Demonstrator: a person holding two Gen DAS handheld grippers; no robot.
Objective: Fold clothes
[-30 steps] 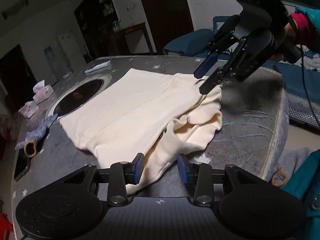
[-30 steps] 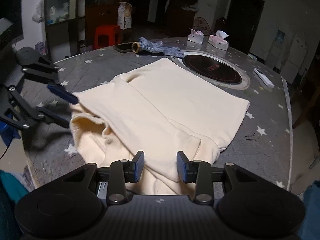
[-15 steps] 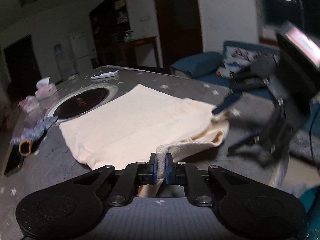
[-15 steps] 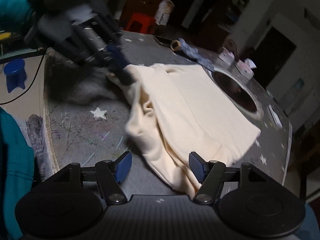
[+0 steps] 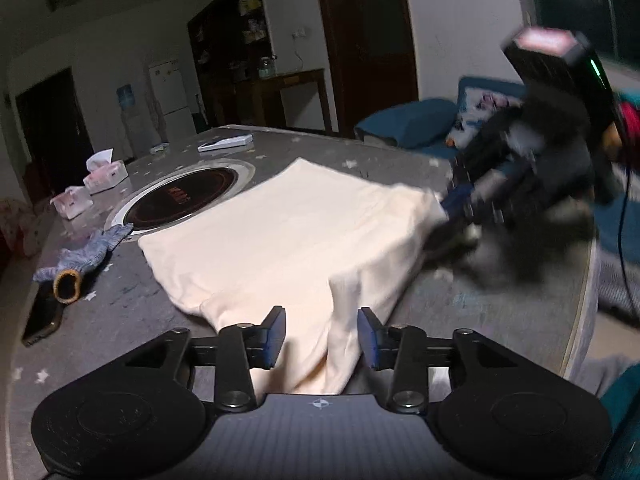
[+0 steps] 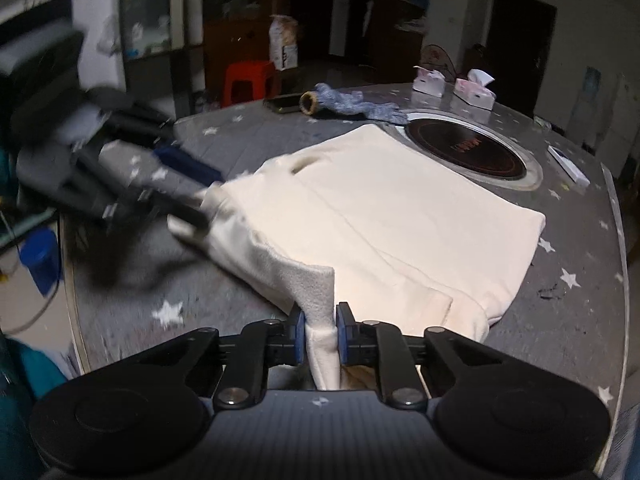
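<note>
A cream garment (image 5: 288, 232) (image 6: 400, 216) lies partly folded on the grey star-patterned table (image 5: 120, 304). In the left wrist view, my left gripper (image 5: 322, 338) has its jaws opening. A raised fold of the garment hangs between the pads without being pinched. In the right wrist view, my right gripper (image 6: 320, 328) is closing, and its blue pads press on a lifted fold at the near edge. Each gripper shows blurred in the other's view at a garment corner: the right gripper (image 5: 460, 204) and the left gripper (image 6: 196, 192).
A round inset cooktop (image 5: 184, 196) (image 6: 464, 148) lies just beyond the garment. A blue-grey glove (image 5: 80, 256) and a dark phone (image 5: 42, 316) lie by it, with tissue boxes (image 5: 106, 172) and a white box (image 5: 226, 144) farther back. The table's rim (image 5: 580, 300) curves close by.
My left gripper, shut on a fold half a second ago, now has its jaws apart. My right gripper, then wide open, has swung back over the garment and shut on a fold.
</note>
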